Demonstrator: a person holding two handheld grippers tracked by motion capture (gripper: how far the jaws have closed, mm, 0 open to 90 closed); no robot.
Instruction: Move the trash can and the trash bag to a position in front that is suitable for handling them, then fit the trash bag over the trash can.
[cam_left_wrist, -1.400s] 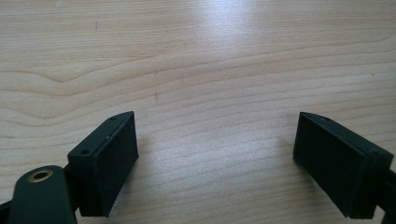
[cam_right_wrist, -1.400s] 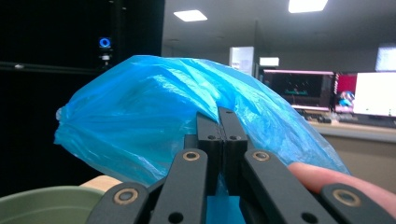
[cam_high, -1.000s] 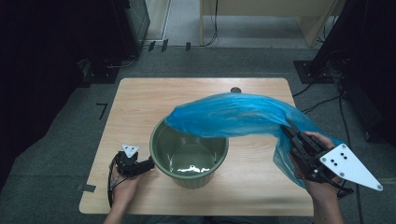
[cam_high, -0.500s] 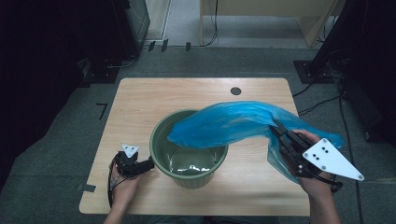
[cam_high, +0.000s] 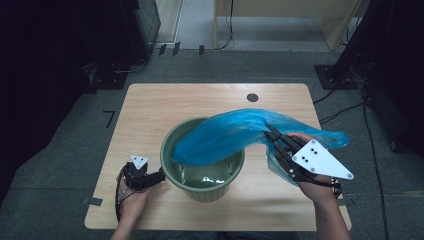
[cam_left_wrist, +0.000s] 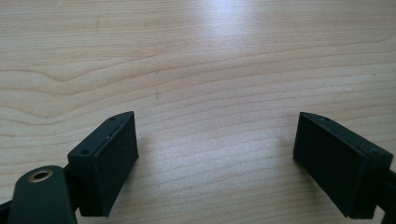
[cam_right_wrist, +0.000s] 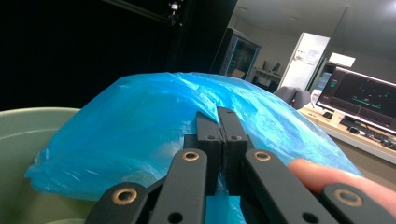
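A blue plastic bag (cam_high: 235, 135) stretches from my right gripper (cam_high: 270, 131) over the mouth of a green bin (cam_high: 202, 182) in the middle of the wooden table (cam_high: 150, 110). The right gripper is shut on the bag's edge; in the right gripper view its jaws press together on the blue film (cam_right_wrist: 154, 135), with the bin's rim (cam_right_wrist: 28, 116) at the left. My left gripper (cam_high: 159, 176) rests on the table just left of the bin. In the left gripper view its fingertips (cam_left_wrist: 109, 163) stand wide apart over bare wood, nothing between them.
A dark round hole (cam_high: 252, 97) sits in the table near its far edge. Dark equipment stands and cables (cam_high: 345, 75) surround the table on the grey floor. The right gripper view takes in a lit monitor (cam_right_wrist: 364, 100) on a desk far off.
My right gripper has moved left toward the bin with the bag, and the bag's free end has dropped from above the rim into the bin's mouth. The left gripper has stayed put.
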